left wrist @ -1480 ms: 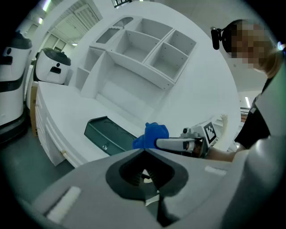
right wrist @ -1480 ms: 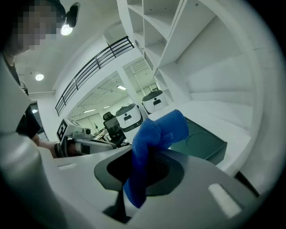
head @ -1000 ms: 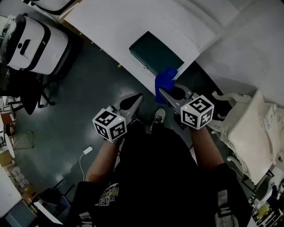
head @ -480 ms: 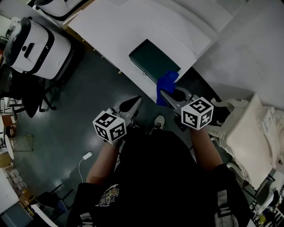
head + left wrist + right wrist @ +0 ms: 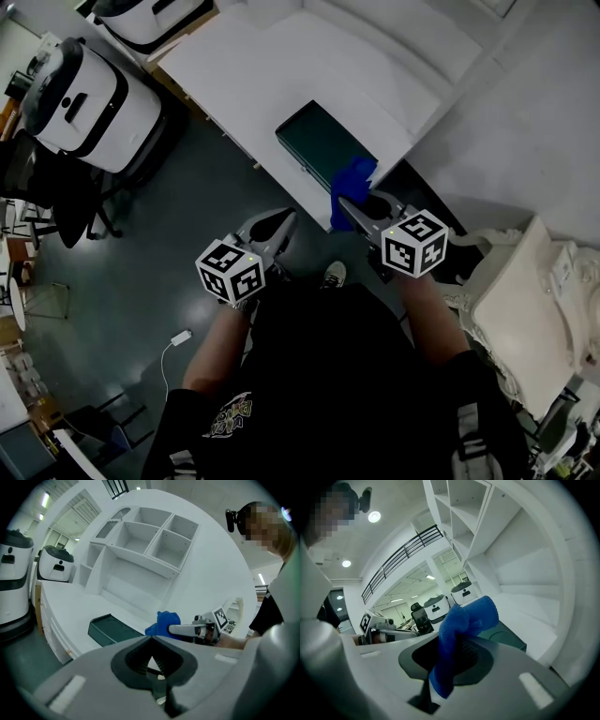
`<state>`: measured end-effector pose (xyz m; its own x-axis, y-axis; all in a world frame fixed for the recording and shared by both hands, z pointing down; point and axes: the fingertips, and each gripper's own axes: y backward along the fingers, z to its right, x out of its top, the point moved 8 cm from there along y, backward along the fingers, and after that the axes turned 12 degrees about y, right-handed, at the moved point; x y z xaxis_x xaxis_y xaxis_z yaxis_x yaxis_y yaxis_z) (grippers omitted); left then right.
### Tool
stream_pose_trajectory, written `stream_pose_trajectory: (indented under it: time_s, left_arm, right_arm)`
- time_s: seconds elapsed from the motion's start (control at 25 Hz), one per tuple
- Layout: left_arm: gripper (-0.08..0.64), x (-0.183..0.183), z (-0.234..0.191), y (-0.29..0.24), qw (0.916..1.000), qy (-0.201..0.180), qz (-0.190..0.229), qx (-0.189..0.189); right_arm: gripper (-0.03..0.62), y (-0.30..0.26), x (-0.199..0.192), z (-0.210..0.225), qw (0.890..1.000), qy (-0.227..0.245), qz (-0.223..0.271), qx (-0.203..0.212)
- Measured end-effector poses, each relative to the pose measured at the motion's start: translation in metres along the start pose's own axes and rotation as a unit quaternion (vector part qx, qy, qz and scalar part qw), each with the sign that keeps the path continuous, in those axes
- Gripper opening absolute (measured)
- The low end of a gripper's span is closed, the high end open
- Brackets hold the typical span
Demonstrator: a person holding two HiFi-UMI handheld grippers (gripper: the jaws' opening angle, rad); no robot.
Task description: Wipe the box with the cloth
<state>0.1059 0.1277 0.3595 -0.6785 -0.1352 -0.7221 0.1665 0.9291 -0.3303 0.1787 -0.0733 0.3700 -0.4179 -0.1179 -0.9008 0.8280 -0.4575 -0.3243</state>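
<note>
A dark green flat box (image 5: 323, 139) lies on the white table (image 5: 234, 84), near its front edge. My right gripper (image 5: 345, 202) is shut on a bunched blue cloth (image 5: 352, 181), which hangs at the box's near end; I cannot tell if it touches. In the right gripper view the cloth (image 5: 461, 625) fills the jaws of the right gripper (image 5: 449, 654), with the box (image 5: 508, 638) beyond. My left gripper (image 5: 284, 219) is off the table edge over the floor, left of the cloth, shut and empty. In the left gripper view the left gripper (image 5: 152, 641) points toward the box (image 5: 111, 629) and cloth (image 5: 164, 622).
Two white rounded machines (image 5: 86, 101) and a dark chair (image 5: 52, 192) stand on the floor to the left. A cream ornate piece of furniture (image 5: 530, 300) is at the right. White shelving (image 5: 140, 541) rises behind the table. A cable with a plug (image 5: 176, 337) lies on the floor.
The right gripper with the cloth has edged a little closer to the box's near end. The left gripper has hardly moved.
</note>
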Motion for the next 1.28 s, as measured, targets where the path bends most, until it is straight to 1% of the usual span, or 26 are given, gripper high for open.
stream_pose_trajectory:
  time_s: [0.16, 0.44, 0.68, 0.92, 1.12, 1.28]
  left_arm:
    - [0.002, -0.001, 0.001, -0.004, 1.0000, 0.001, 0.000, 0.008]
    - [0.002, 0.004, 0.001, -0.008, 0.9998, -0.005, -0.013, 0.015]
    - [0.002, 0.015, -0.004, -0.013, 0.9995, -0.018, -0.018, 0.021]
    - [0.002, 0.030, -0.018, -0.022, 0.9993, -0.021, -0.025, 0.020]
    - [0.002, 0.048, -0.038, -0.035, 0.9989, -0.027, -0.035, 0.016]
    - [0.002, 0.068, -0.061, -0.053, 0.9980, -0.035, -0.052, -0.004]
  right_arm:
    - [0.094, 0.005, -0.001, 0.003, 1.000, -0.001, 0.003, 0.003]
    - [0.094, 0.009, -0.008, 0.011, 1.000, -0.030, 0.009, 0.001]
    - [0.094, 0.012, -0.010, 0.017, 0.999, -0.043, 0.017, -0.005]
    - [0.094, 0.010, -0.009, 0.027, 0.998, -0.056, 0.020, -0.020]
    - [0.094, -0.002, -0.006, 0.035, 0.996, -0.072, 0.025, -0.036]
    - [0.094, -0.014, -0.002, 0.046, 0.994, -0.090, 0.028, -0.062]
